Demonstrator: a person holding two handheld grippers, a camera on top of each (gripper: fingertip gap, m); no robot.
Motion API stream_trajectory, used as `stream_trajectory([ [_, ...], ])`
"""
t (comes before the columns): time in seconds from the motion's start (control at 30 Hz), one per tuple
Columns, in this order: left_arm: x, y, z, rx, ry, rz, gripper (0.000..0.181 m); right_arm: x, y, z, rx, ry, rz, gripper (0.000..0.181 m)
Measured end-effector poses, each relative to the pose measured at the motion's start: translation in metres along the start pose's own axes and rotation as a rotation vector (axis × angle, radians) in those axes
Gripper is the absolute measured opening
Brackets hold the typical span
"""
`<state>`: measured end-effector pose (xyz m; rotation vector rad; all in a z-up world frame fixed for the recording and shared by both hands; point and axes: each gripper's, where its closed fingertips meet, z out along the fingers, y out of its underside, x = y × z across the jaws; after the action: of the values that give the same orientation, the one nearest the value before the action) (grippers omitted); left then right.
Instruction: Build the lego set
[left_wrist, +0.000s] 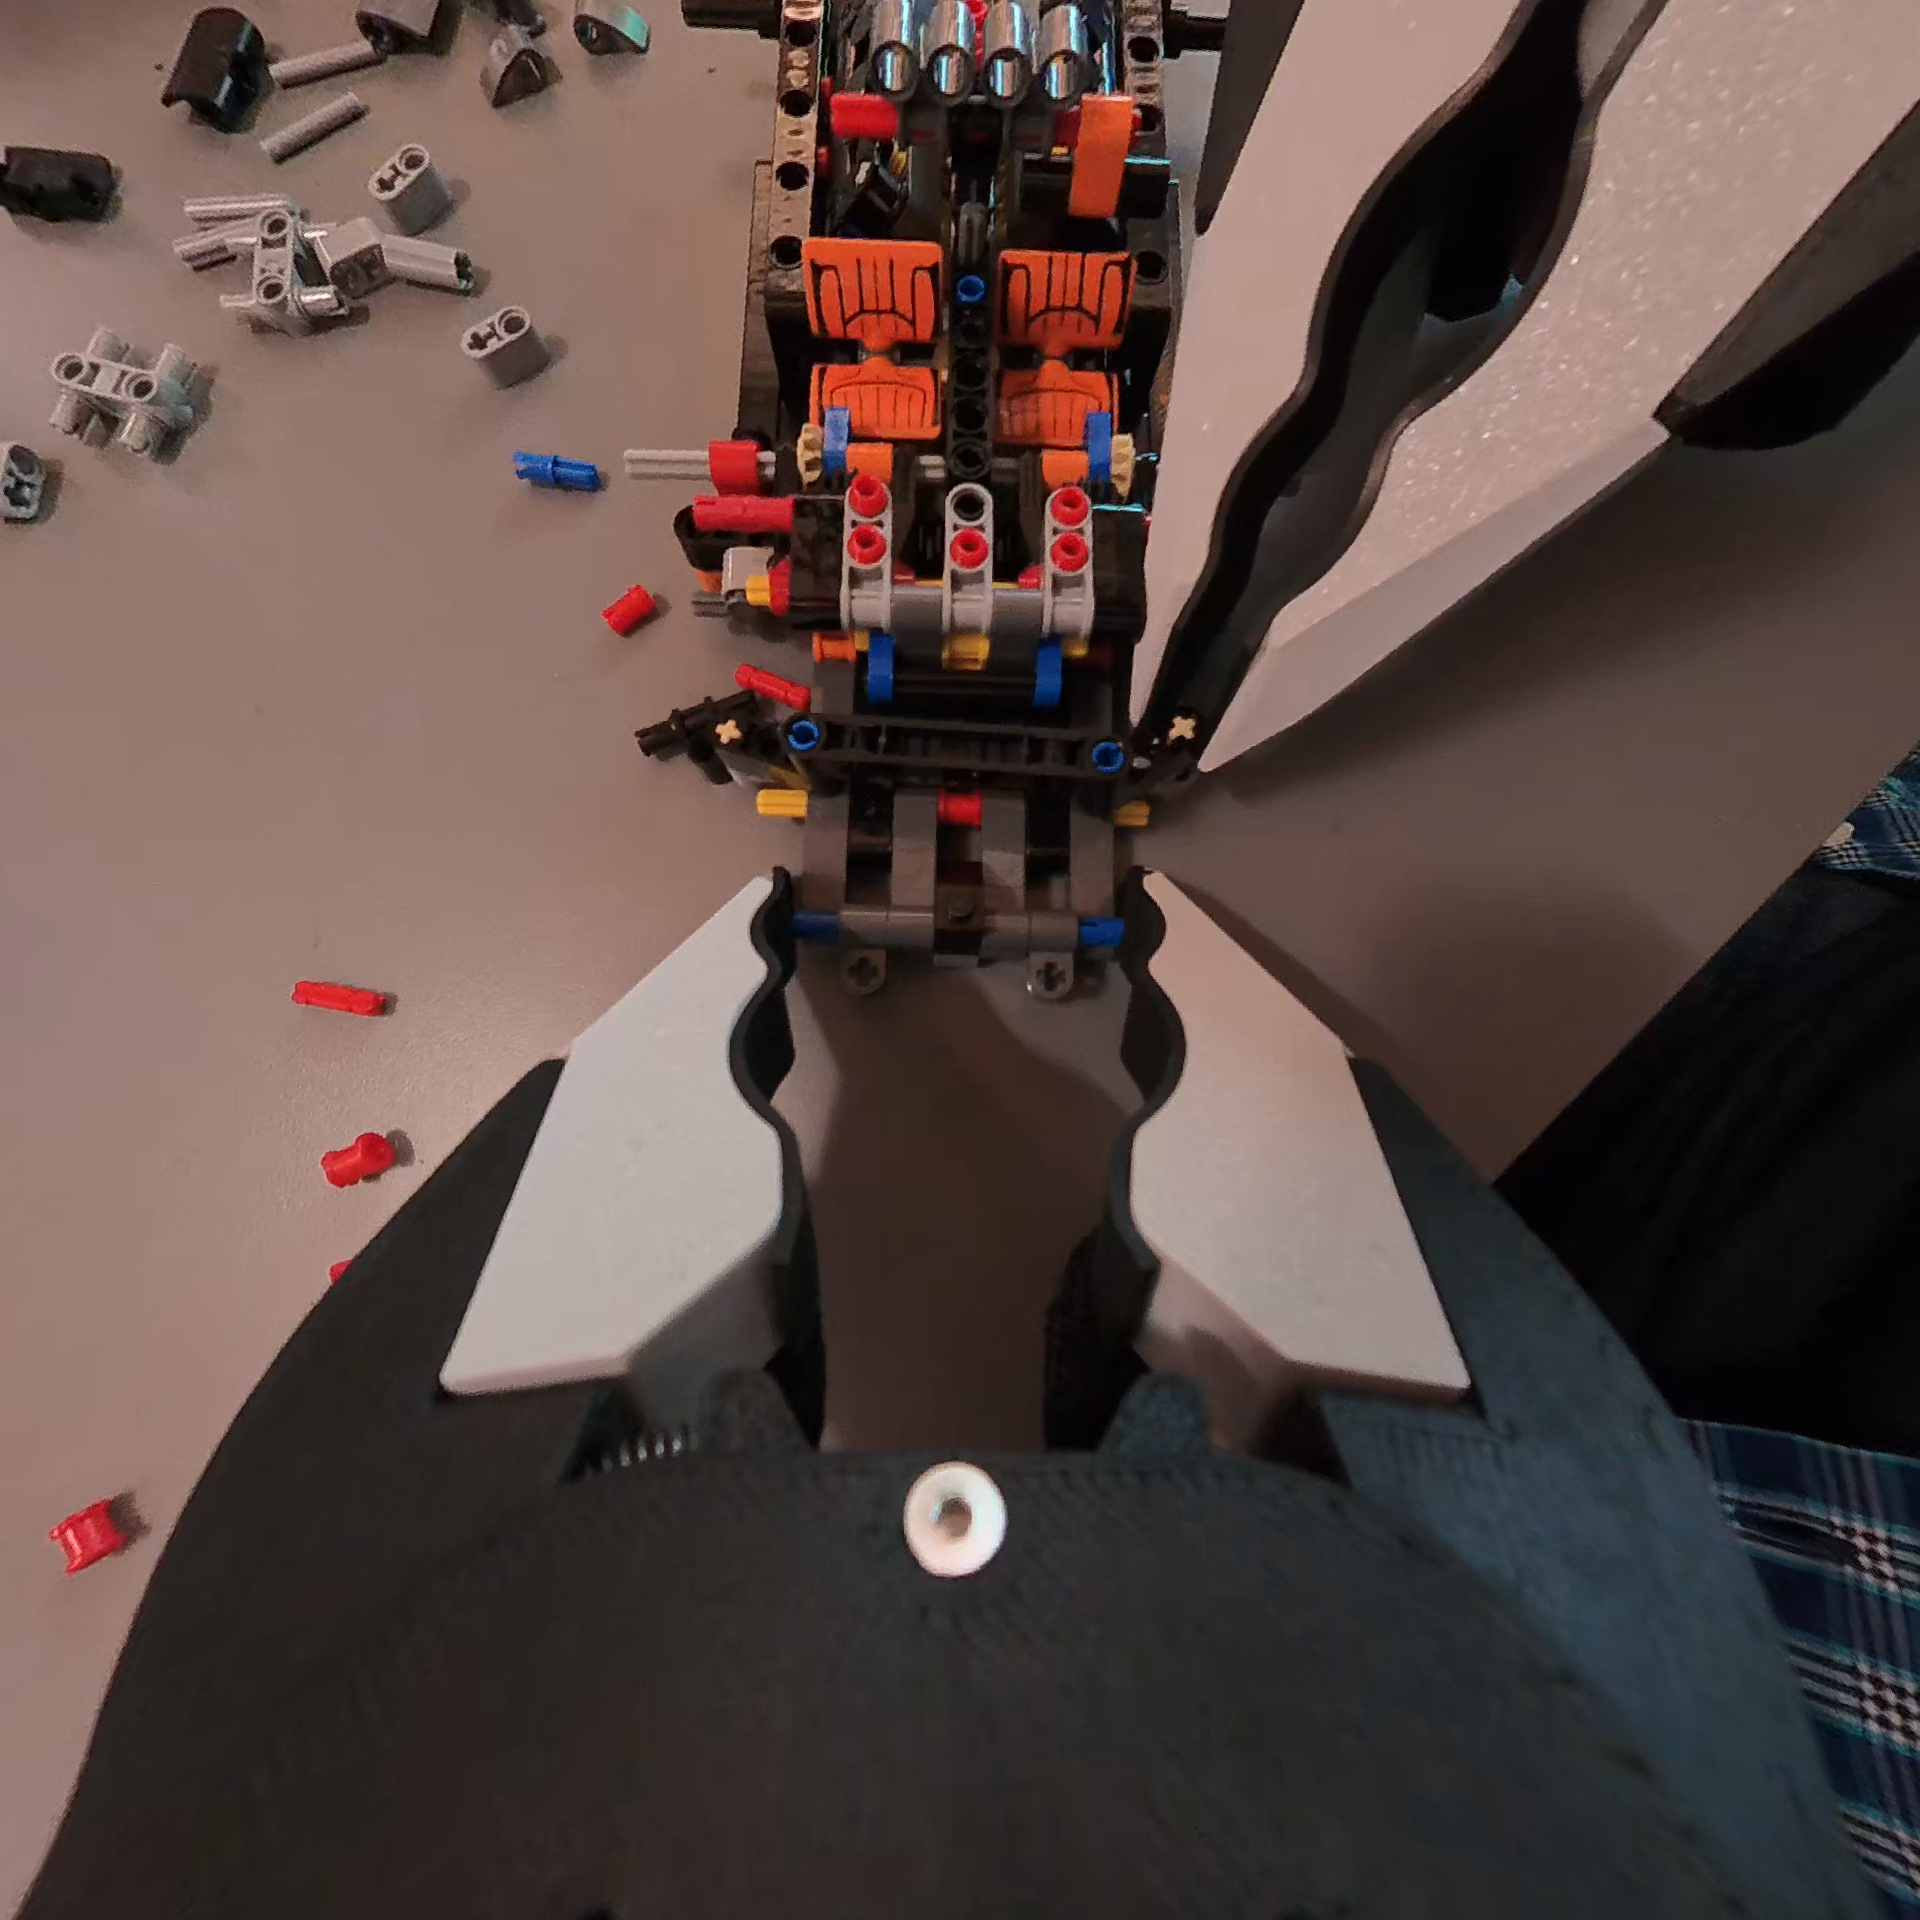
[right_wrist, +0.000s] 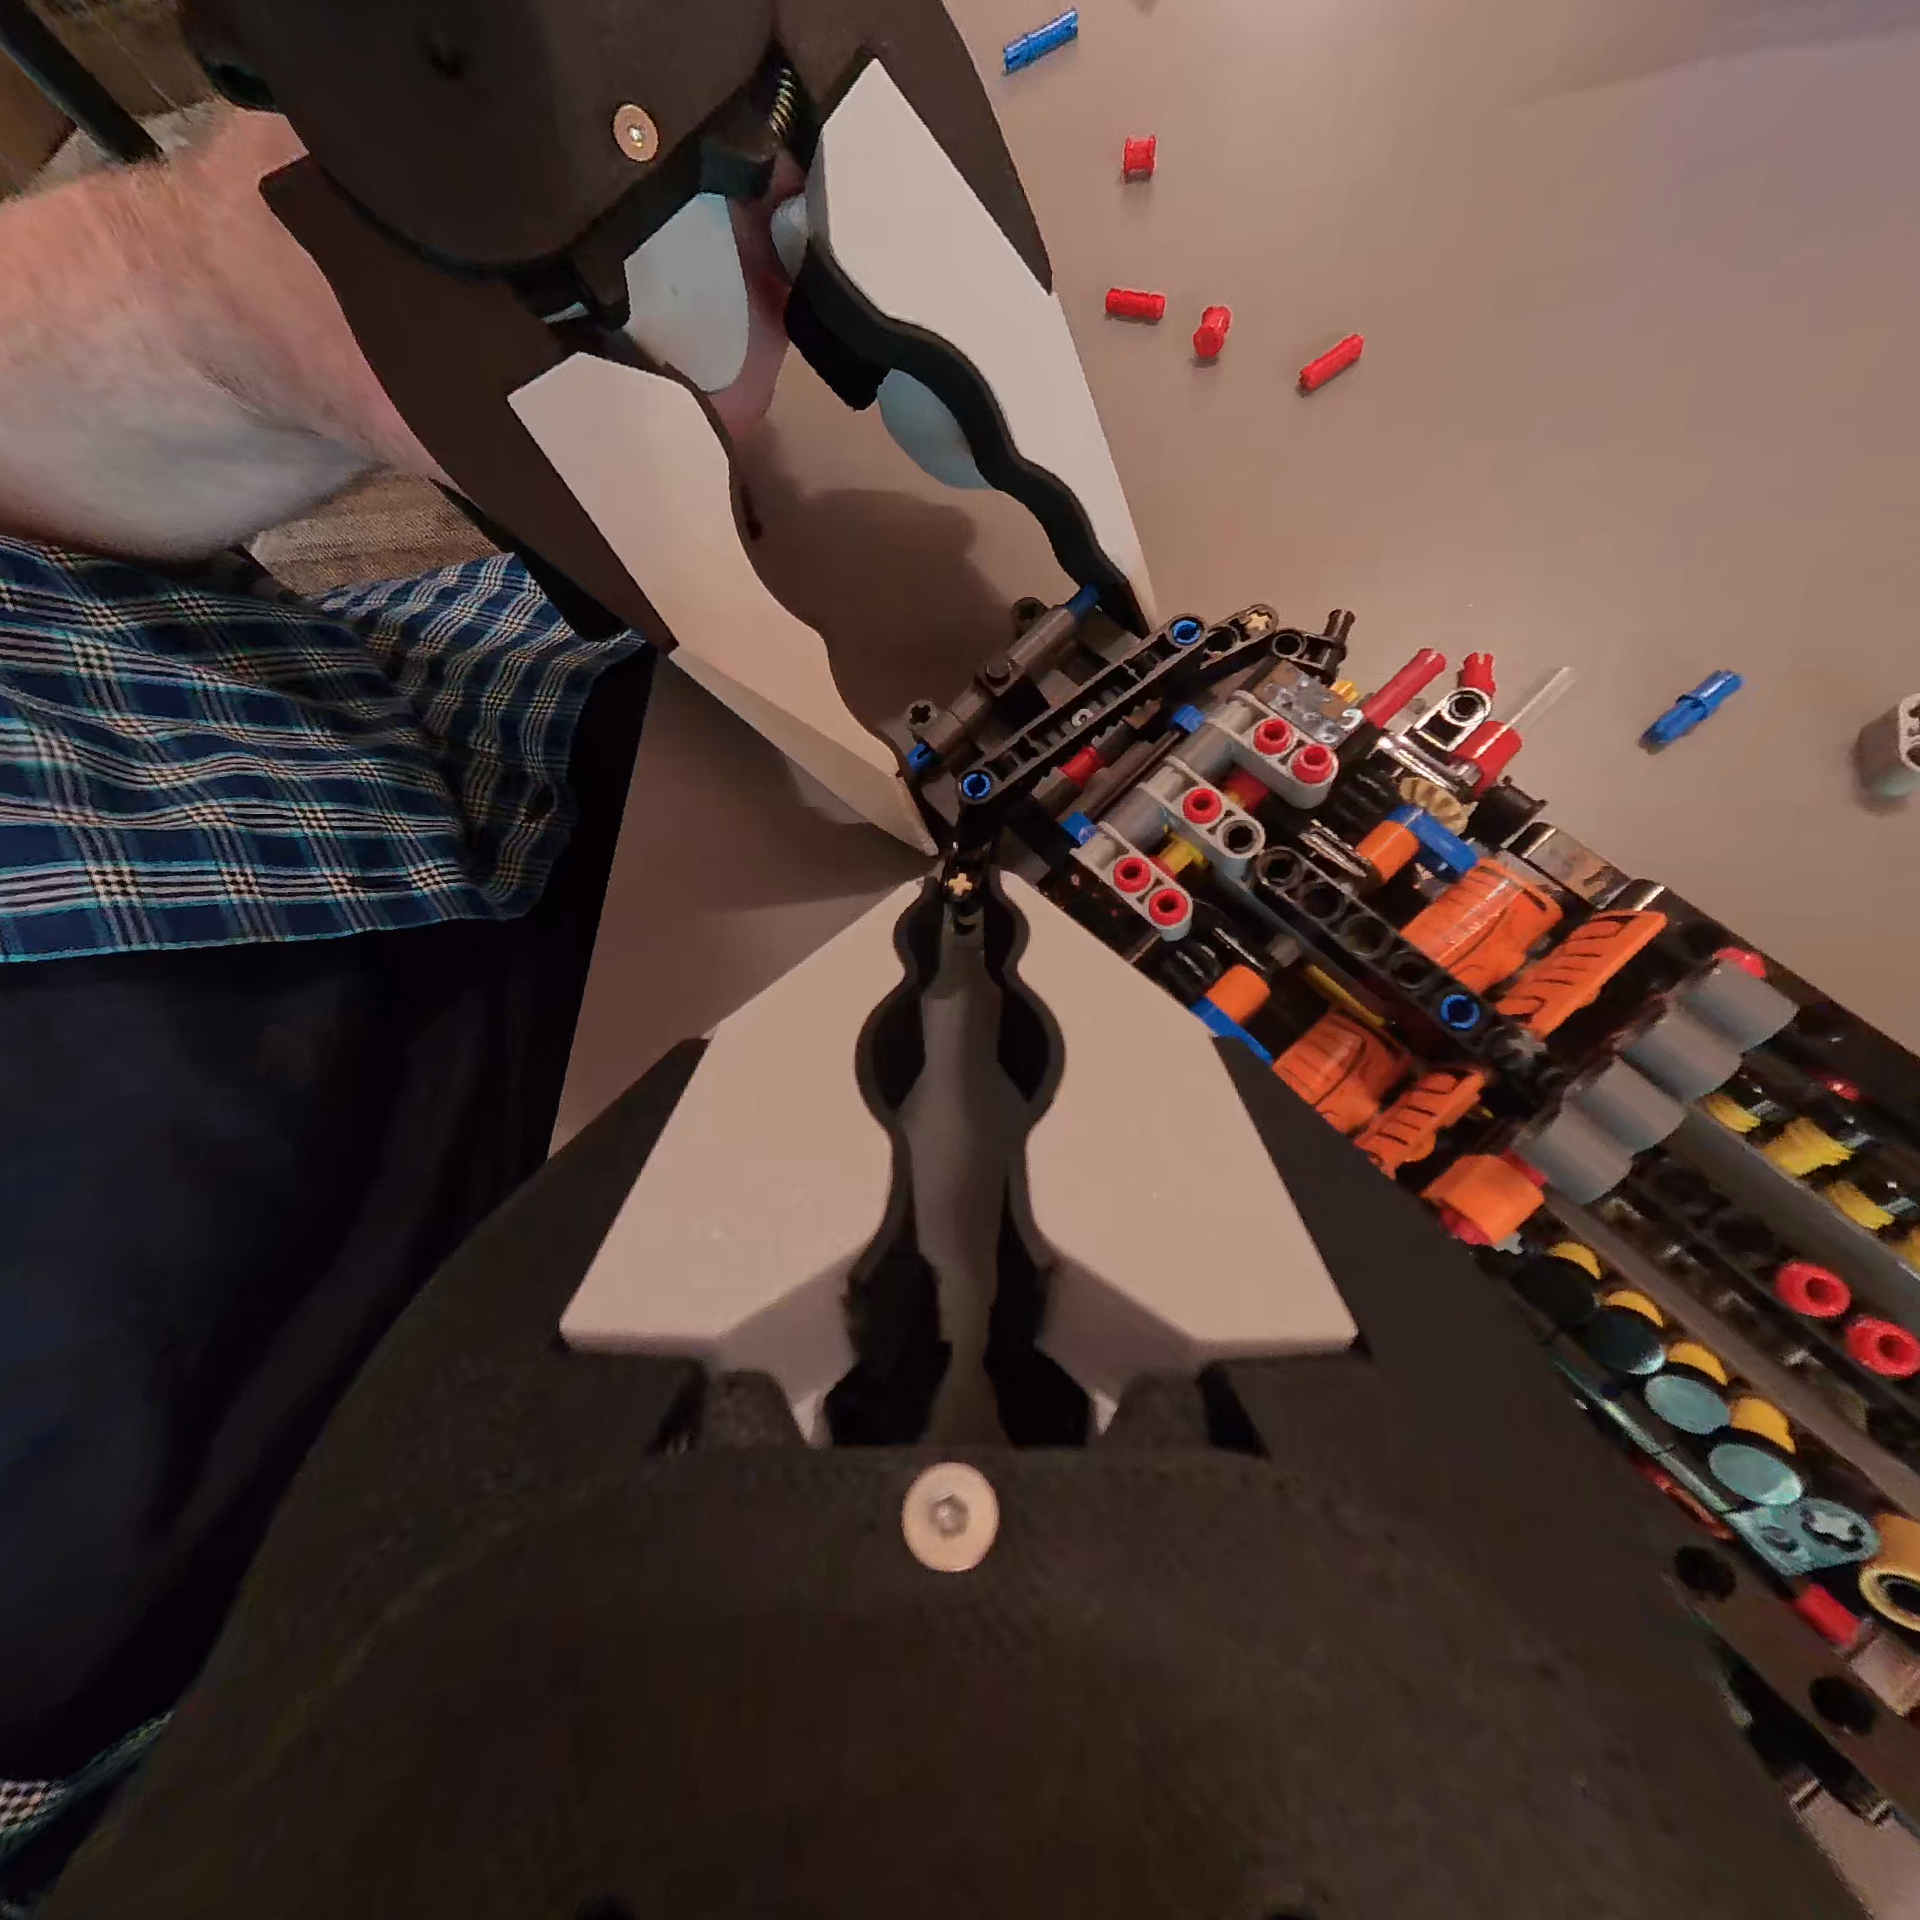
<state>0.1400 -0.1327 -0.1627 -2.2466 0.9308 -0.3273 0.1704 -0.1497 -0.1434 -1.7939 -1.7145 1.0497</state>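
The Lego car chassis (left_wrist: 966, 499) lies lengthwise on the grey table (left_wrist: 312, 779), stretching straight ahead of the left gripper (left_wrist: 961, 914). That gripper's two fingers straddle the near end of the model, their black wavy pads against the blue pins that stick out either side of a dark grey crossbar, so it grips the chassis by its end at a medium width. Beyond its tips sit a black liftarm frame, three light grey connectors with red pins, two orange seats (left_wrist: 966, 291) and a row of silver cylinders at the far end.

The right gripper (right_wrist: 961, 894) comes in from the left gripper's right side, at the near corner of the chassis (right_wrist: 1403, 997). Its fingers are nearly together, pinching a small black connector with a tan axle end (right_wrist: 962, 885) at the corner of the black frame.

Left of the left gripper, loose parts lie scattered: red pins (left_wrist: 339, 997), a blue pin (left_wrist: 556, 470), and farther ahead a cluster of light grey connectors (left_wrist: 322, 260) and a few black pieces (left_wrist: 216, 68). A plaid shirt (right_wrist: 260, 748) shows to the right gripper's left.
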Motion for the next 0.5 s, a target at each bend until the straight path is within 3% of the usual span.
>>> stream_trajectory([
  [0.03, 0.0001, -0.0001, 0.0000, 0.000, 0.000, 0.001, 0.063, -0.0002, 0.0002, 0.0002, -0.002, 0.002, -0.006, 0.006],
  [0.4, -0.0001, -0.0001, 0.0002, 0.000, 0.000, -0.004, 0.063, -0.0018, -0.0005, 0.0000, 0.005, -0.047, 0.047, 0.006],
  [0.5, 0.0001, -0.0001, 0.0003, 0.003, 0.000, -0.003, 0.063, -0.0011, 0.0016, -0.0002, -0.015, -0.017, -0.016, 0.006],
])
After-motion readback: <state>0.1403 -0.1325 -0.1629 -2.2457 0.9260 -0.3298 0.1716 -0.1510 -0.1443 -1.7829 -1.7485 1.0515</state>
